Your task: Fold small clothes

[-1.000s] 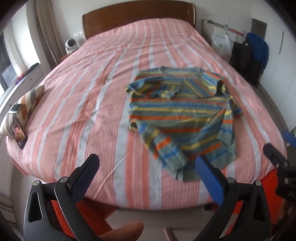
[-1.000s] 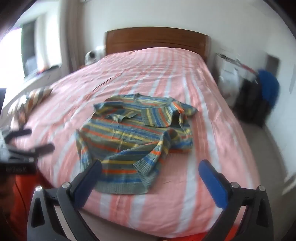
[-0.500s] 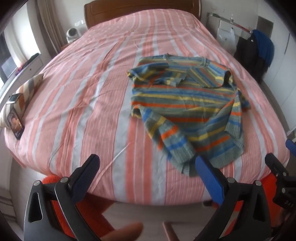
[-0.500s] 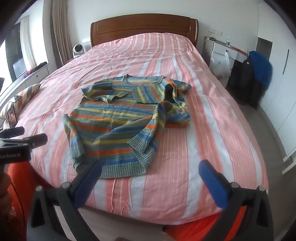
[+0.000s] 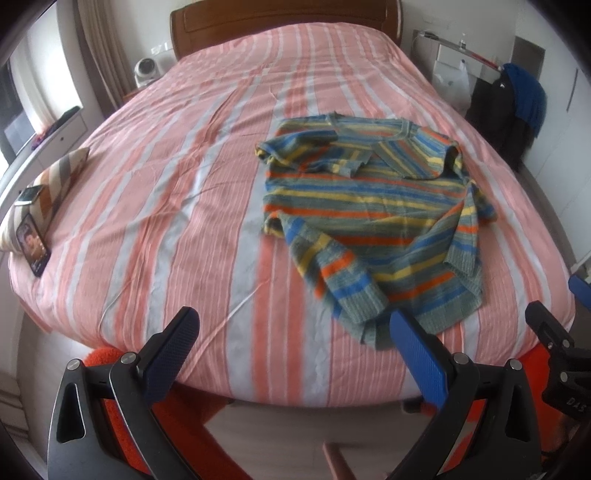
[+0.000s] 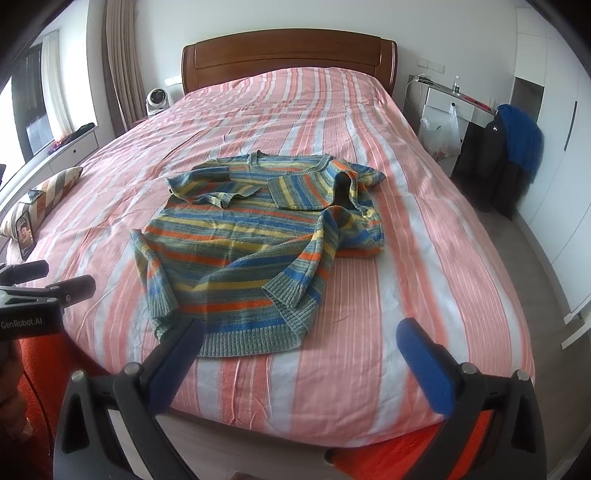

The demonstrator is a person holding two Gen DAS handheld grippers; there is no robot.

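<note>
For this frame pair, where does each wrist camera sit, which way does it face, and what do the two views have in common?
Left wrist: on the left gripper at the bed's foot, facing the headboard; open fingers and the right gripper's edge show.
Right wrist: on the right gripper, same direction, further right; open fingers, the left gripper and part of a hand show.
Shared: striped sweater, striped bed cover, pillow.

Around the pink-striped bed (image 6: pixel 424 236) stood a wooden headboard (image 6: pixel 288 59) behind, a small fan (image 6: pixel 157 99) beside that, a striped cushion (image 5: pixel 55 177) with a phone (image 5: pixel 33 243) at the left edge, and dark jackets (image 6: pixel 509 155) hanging to the right.
</note>
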